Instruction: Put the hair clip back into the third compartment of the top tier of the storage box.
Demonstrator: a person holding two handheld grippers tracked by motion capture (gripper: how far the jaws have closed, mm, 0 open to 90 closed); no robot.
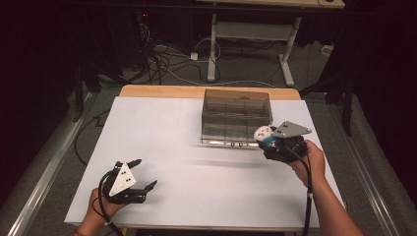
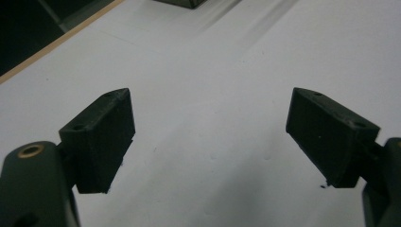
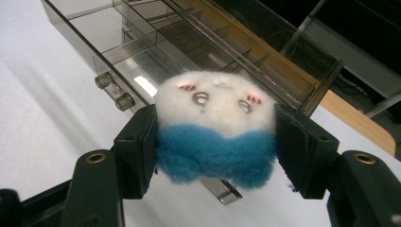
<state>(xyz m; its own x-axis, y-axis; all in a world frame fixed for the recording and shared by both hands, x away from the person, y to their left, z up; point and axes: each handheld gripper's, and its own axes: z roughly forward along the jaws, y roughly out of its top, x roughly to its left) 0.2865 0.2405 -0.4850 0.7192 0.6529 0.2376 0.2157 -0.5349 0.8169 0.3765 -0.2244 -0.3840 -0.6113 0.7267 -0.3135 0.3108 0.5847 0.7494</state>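
right gripper (image 3: pixel 215 137) clamps fuzzy plush ball (image 3: pixel 215 130) — beside clear plastic box (image 1: pixel 237 115).

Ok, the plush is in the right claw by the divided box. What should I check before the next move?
1. Grip: right claw clamps the blue and white plush toy from both sides. Ok.
2. Box open: the clear divided box shows no lid over its compartments. Ok.
3. Compartments free: those in view look empty. Ok.
4. Plush over the box: it sits at the near right corner, not above a compartment. Not ok.
5. Left claw out of the way: open, empty, low on the white table. Ok.
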